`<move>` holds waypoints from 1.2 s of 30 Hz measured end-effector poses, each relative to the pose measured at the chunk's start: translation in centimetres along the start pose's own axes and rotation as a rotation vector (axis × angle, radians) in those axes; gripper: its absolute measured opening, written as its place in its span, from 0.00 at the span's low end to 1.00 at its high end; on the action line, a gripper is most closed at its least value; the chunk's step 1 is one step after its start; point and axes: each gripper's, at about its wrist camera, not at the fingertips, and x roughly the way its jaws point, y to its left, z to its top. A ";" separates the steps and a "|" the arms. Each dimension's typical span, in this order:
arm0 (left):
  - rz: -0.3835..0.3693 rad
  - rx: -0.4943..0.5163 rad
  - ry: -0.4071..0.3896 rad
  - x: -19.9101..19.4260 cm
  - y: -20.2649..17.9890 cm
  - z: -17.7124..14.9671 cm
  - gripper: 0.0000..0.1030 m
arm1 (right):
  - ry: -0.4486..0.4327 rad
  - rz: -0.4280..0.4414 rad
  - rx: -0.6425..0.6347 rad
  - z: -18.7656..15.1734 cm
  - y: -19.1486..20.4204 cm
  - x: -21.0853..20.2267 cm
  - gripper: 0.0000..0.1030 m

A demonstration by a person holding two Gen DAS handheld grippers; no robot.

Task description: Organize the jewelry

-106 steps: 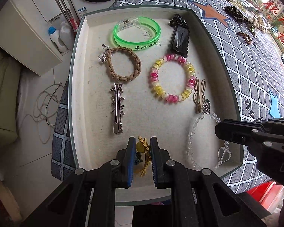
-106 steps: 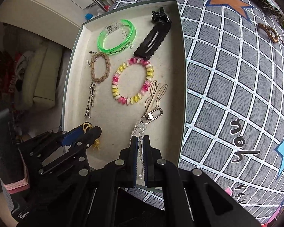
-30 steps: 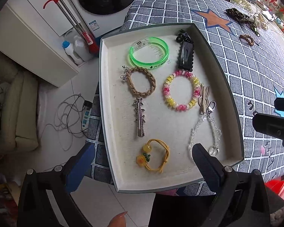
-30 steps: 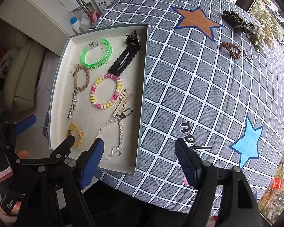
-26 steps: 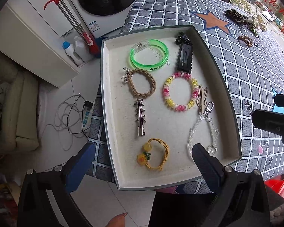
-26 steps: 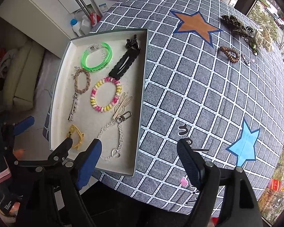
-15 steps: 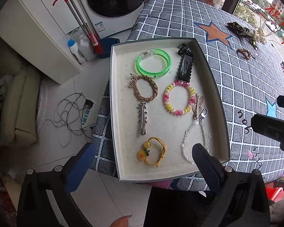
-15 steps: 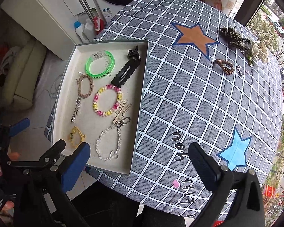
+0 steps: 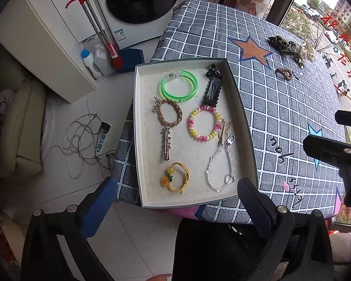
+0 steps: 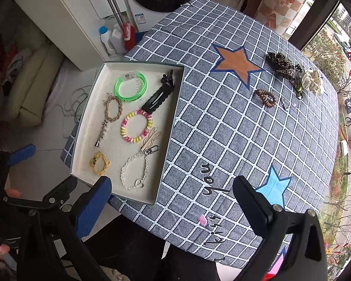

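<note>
A shallow cream-lined tray sits at the table's near left corner. It holds a green bangle, a black hair clip, a braided tan bracelet, a pink-yellow bead bracelet, a silver clip, a yellow hair tie and a clear bead chain. My left gripper is open and empty, high above the tray's near edge. My right gripper is open and empty, above the table's near edge.
Across the checked tablecloth lie a brown coil hair tie, a leopard scrunchie and a white scrunchie. A small pink piece lies near the front edge. On the floor to the left are cables, bottles and a washing machine.
Both grippers have let go of the yellow hair tie and the bead chain, opened wide, and drawn back and up from the tray. The tray looks smaller now.
</note>
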 end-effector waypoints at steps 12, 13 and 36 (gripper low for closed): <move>0.065 0.033 -0.064 -4.4 -0.1 -0.3 1.00 | -0.071 -0.046 -0.049 -0.2 1.2 -3.5 1.00; 0.068 0.034 -0.064 -4.4 -0.2 -0.4 1.00 | -0.071 -0.047 -0.050 -0.2 1.3 -3.5 1.00; 0.070 0.045 -0.065 -4.6 -0.9 -0.4 1.00 | -0.073 -0.040 -0.062 -0.4 1.7 -3.6 1.00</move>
